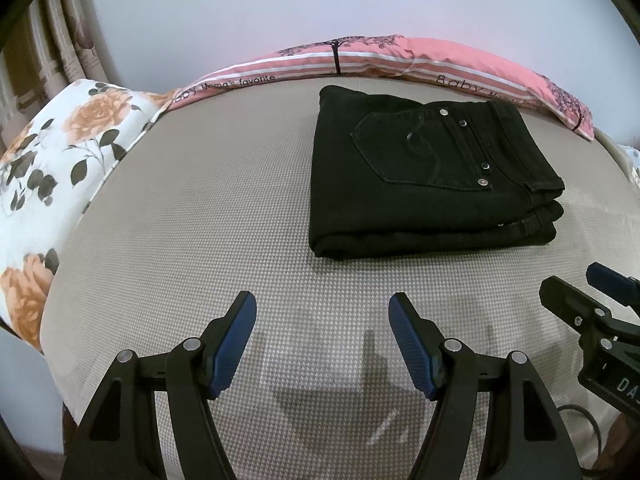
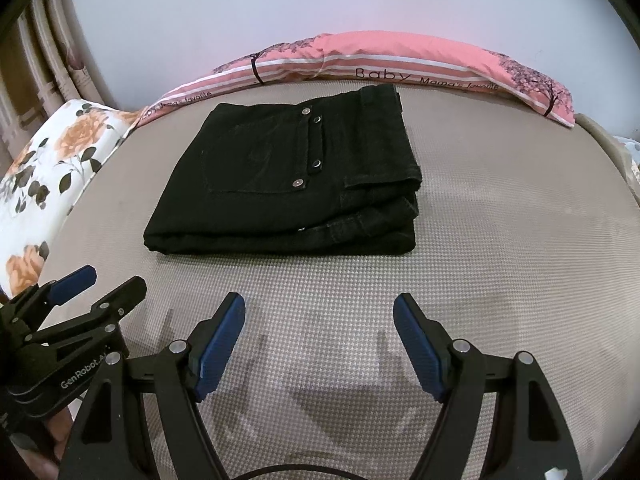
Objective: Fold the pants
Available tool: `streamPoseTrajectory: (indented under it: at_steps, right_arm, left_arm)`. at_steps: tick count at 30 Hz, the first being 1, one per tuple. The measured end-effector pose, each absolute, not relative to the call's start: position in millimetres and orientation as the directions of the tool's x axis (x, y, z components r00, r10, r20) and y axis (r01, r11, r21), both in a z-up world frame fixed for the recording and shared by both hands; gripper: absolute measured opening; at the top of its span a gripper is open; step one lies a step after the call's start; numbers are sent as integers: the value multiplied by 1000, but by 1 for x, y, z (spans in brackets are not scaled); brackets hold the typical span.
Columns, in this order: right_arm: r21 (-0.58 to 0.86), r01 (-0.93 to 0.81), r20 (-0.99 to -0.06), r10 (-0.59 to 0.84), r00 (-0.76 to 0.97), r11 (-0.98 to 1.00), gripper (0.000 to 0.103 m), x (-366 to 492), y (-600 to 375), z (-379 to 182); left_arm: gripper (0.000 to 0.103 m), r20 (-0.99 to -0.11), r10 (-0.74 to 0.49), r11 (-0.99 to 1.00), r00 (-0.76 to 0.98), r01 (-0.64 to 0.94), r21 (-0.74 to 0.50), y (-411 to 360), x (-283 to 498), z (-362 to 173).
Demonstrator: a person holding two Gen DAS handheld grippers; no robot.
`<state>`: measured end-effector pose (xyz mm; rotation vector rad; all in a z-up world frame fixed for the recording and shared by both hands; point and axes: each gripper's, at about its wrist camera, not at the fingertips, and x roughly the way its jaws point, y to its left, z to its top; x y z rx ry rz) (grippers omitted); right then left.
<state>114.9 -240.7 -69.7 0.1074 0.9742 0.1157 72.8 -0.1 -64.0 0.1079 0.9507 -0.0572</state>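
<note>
Black jeans (image 1: 432, 172) sit in a tidy multi-layer stack on the bed (image 1: 200, 220), so folding looks basically done, though the far edge is hard to see. Left tongs (image 1: 322, 344) and right tongs (image 2: 319, 346) both hang wide and empty, well short of the stack.

Both views tilted down from just above the bed (image 1: 200, 220), side by side, facing the wall (image 1: 320, 0). Shared: folded pants (image 1: 424, 172), pink pillow (image 1: 440, 64), floral pillow (image 1: 60, 152). Each glimpsing the neighbouring gripper.
</note>
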Motion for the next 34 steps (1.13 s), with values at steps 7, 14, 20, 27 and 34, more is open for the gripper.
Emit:
streamPoseTrajectory:
  at_steps: [7, 14, 20, 27, 34]
  right_arm:
    - [147, -52, -826, 151, 544, 988, 74, 115, -240, -72]
    - [149, -53, -831, 154, 535, 987, 74, 115, -239, -75]
    - [159, -46, -833, 159, 531, 986, 74, 114, -241, -77]
    - [166, -44, -833, 163, 528, 985, 74, 113, -241, -77]
    - [172, -40, -836, 167, 523, 984, 74, 113, -241, -78]
  left_arm:
    - [69, -814, 0, 993, 581, 96, 68, 0, 72, -64]
    - [69, -813, 2, 993, 582, 98, 72, 0, 71, -64]
    - [69, -817, -2, 992, 576, 104, 71, -1, 72, -66]
    - [69, -820, -13, 992, 572, 107, 59, -3, 71, -66]
    - [69, -838, -17, 994, 546, 98, 44, -2, 72, -71]
